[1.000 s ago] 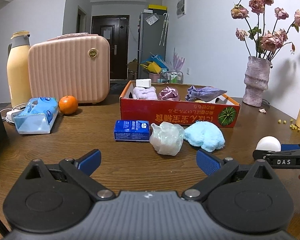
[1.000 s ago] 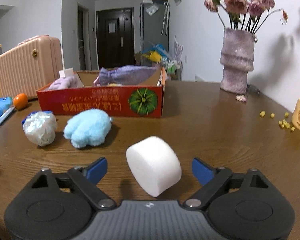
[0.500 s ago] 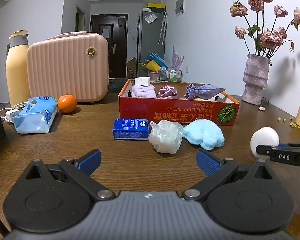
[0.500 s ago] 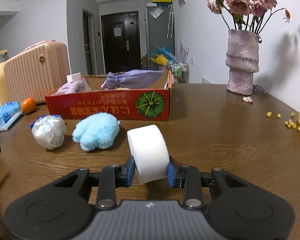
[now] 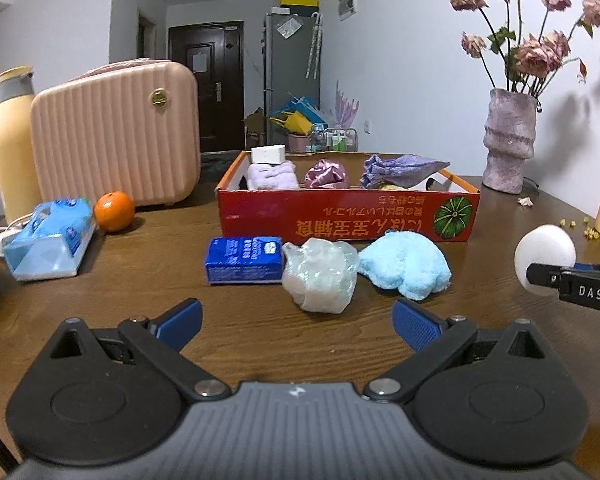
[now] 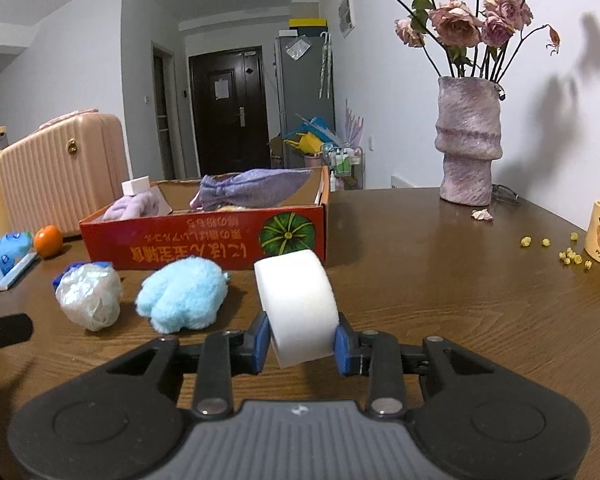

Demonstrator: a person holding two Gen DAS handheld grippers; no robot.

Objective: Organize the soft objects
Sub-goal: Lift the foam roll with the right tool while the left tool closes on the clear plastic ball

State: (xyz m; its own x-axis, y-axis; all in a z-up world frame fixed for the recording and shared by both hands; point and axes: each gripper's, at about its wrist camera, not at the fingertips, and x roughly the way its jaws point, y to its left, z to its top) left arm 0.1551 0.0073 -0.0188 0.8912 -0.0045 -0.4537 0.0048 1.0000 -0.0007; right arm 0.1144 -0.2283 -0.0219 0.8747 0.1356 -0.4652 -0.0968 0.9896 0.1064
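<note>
Both my grippers differ: my right gripper (image 6: 300, 340) has its jaws clamped on the white foam cylinder (image 6: 298, 306) above the desk (image 6: 440, 280), near the red box (image 6: 204, 240), while my left gripper (image 5: 296, 320) gapes empty.

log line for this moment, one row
right gripper: shut on white foam roll | left gripper: open, empty | red box: not yet reached
</note>
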